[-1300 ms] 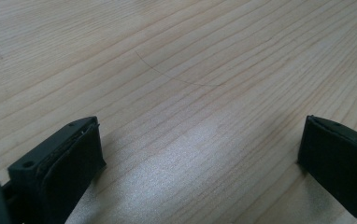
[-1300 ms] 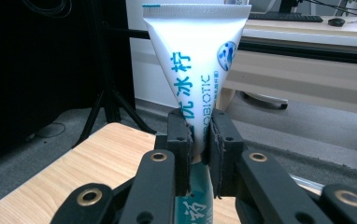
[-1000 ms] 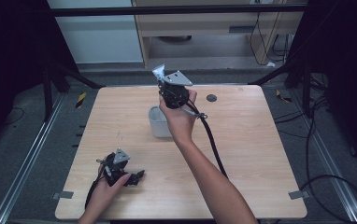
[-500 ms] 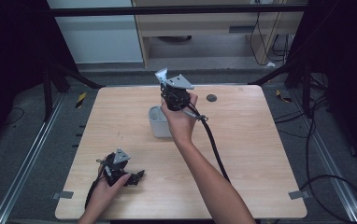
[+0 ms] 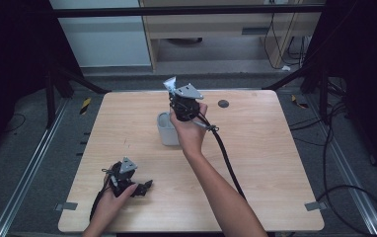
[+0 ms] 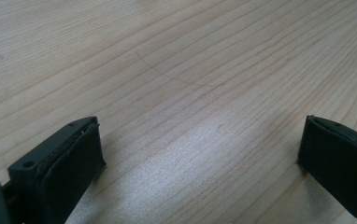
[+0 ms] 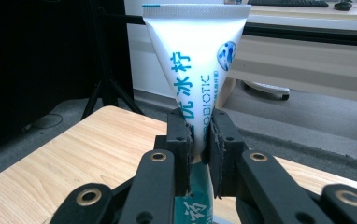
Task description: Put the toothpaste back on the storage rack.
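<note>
A white toothpaste tube point(image 7: 197, 60) with blue print stands upright, flat crimped end up, and my right gripper point(image 7: 198, 135) is shut on its lower part. From above, the right gripper point(image 5: 180, 104) hangs over the far middle of the table with the tube point(image 5: 169, 83) poking out at its top. A pale grey cup point(image 5: 166, 130) stands just below and in front of it. My left gripper point(image 5: 144, 186) rests on the table near the front left, held by a hand. Its jaws point(image 6: 200, 154) are open wide with only bare wood between them.
The light wooden table point(image 5: 265, 153) has a small dark round disc point(image 5: 223, 103) at the far right of centre. The right gripper's black cable point(image 5: 226, 158) trails along the forearm. Beyond the far edge are a dark stand leg point(image 7: 103, 88), the floor and a low shelf unit.
My right hand has sunk a little with the tube, coming closer to the cup. The left gripper has stayed where it was.
</note>
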A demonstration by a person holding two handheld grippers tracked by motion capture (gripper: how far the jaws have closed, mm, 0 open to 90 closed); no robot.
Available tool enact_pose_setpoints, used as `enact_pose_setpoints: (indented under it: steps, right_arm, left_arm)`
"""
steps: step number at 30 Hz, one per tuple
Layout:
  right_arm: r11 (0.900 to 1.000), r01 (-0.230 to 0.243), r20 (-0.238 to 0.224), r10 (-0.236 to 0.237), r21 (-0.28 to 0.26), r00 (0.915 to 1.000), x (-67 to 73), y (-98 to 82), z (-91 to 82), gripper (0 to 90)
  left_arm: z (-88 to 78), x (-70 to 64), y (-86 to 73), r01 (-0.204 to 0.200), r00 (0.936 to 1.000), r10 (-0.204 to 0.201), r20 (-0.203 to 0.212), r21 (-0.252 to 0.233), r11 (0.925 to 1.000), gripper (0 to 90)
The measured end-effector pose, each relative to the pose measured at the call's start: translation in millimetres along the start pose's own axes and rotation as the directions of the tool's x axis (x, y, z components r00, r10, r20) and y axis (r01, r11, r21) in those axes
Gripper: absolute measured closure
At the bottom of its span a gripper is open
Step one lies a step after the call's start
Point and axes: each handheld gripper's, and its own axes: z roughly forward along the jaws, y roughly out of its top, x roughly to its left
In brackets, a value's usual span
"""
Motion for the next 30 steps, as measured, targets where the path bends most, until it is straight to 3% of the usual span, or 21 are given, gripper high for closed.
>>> enact_pose_setpoints:
  steps: [30]
  right_arm:
    - [0.997, 0.001, 0.002, -0.001, 0.072, 1.0000, 7.4, -38.1, 11.1, 80.0]
  left_arm:
    - [0.0, 0.0, 0.0, 0.000, 1.0000, 0.000, 0.000, 0.000, 1.0000, 0.0]
